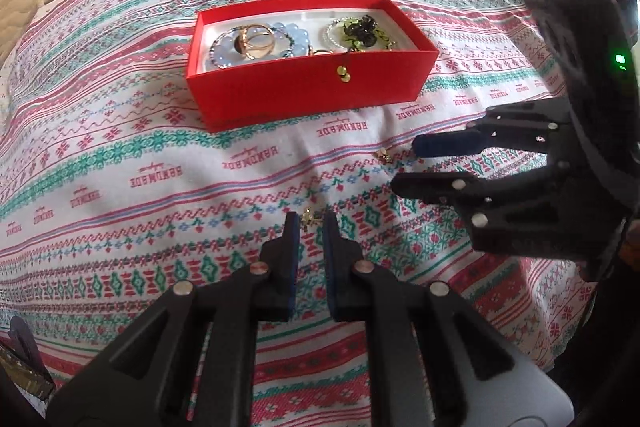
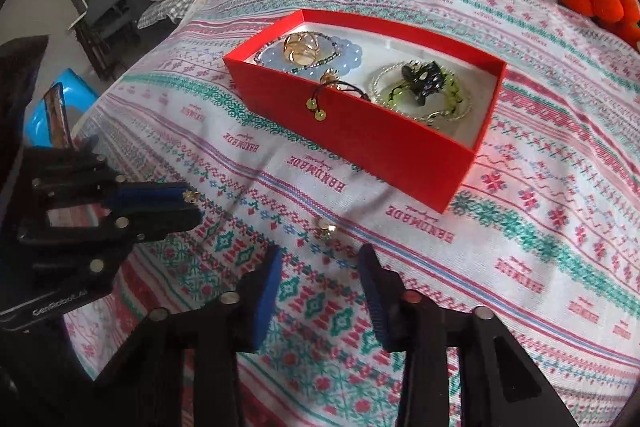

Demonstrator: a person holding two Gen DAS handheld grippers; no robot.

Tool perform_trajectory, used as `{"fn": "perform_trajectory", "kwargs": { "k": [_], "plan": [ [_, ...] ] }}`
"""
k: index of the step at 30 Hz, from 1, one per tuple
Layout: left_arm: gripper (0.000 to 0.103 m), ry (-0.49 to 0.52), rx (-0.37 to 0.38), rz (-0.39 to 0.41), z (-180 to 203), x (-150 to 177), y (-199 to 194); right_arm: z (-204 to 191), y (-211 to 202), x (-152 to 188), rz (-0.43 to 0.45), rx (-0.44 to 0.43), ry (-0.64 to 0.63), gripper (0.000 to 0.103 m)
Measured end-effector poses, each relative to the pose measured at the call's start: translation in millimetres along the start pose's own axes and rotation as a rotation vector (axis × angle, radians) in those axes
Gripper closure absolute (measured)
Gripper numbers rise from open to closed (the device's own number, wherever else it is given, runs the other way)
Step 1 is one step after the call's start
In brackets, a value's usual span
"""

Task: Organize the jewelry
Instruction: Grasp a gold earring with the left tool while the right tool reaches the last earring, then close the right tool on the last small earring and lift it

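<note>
Bedspread (image 1: pixel 120 155) is carrying one red box (image 1: pixel 308 89), already holding bracelets and rings. Two small gold earrings are remaining outside it. Left tongs (image 1: pixel 307 223) are pinching the first earring (image 1: pixel 307 217) closed between their pads, at six o'clock from the box; carrying it over the rim is likely next. Right tongs (image 2: pixel 318 255) are standing apart, gripping nothing, with the second earring (image 2: pixel 326 227) lying just ahead on the cloth.
</note>
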State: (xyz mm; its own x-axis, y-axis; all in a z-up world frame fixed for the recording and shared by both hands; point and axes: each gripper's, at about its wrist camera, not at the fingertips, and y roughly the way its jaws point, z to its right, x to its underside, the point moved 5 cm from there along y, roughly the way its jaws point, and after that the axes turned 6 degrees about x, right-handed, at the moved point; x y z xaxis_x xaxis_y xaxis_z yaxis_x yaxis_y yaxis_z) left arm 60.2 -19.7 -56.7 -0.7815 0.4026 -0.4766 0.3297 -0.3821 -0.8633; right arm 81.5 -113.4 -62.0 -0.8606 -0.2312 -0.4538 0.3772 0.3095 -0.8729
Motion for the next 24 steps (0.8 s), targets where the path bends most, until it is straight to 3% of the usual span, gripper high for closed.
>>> {"fn": "perform_trajectory", "kwargs": {
  "k": [12,24],
  "plan": [
    [0.090,-0.007,0.009,0.013,-8,4,-11,-1,19,-13,-0.006,0.014,0.035,0.092],
    [0.090,-0.022,-0.007,0.031,-12,-4,-16,-7,-1,-15,0.037,0.059,-0.003,0.095]
  ]
}}
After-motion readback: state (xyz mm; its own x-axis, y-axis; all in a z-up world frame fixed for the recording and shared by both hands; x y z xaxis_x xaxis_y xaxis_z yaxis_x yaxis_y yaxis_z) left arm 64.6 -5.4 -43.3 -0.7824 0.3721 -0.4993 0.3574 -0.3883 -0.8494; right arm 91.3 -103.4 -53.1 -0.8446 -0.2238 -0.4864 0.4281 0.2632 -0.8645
